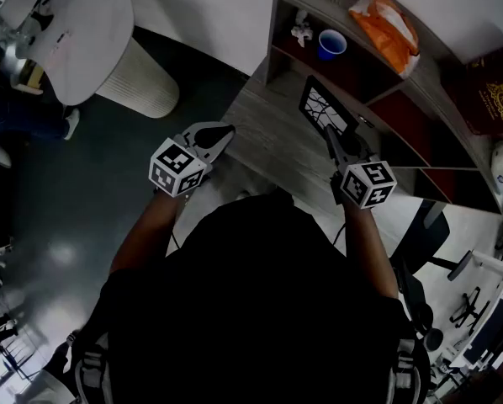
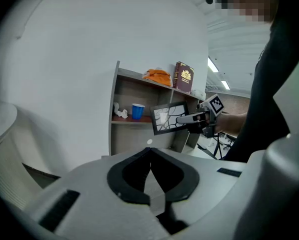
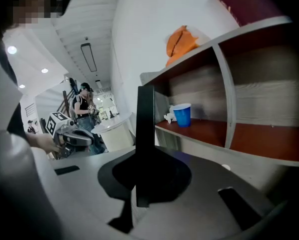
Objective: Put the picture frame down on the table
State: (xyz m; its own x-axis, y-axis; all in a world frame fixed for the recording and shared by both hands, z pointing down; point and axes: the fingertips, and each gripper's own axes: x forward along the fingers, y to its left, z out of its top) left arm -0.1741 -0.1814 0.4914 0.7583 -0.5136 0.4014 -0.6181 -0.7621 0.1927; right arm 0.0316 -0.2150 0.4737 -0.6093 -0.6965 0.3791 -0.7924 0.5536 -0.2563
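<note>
Closest thing in the head view is the person's dark-clothed torso (image 1: 260,301), and it blocks the near part of the grey wood-grain table (image 1: 264,137).

The thin black picture frame (image 1: 325,106) is up in the air over that table, just in front of the shelf. The right gripper (image 1: 332,138) has its jaws clamped on the frame's lower edge. The print inside it is white with dark branching lines (image 2: 168,118). In the right gripper view it's edge-on, just a dark upright slab (image 3: 144,134), so no picture shows there.

Room-wise, there's bare tabletop under the frame and across to the left gripper (image 1: 223,131). Its jaws are closed tip to tip (image 2: 150,151) on nothing. The table's left edge drops off to dark floor.

The grey shelf unit with reddish boards (image 1: 378,82) runs along the far side and holds a blue cup (image 1: 331,45), an orange crumpled bag (image 1: 386,19) and a maroon box with a gold crest (image 1: 491,87). A round white pedestal table (image 1: 108,32) stands well off left.
</note>
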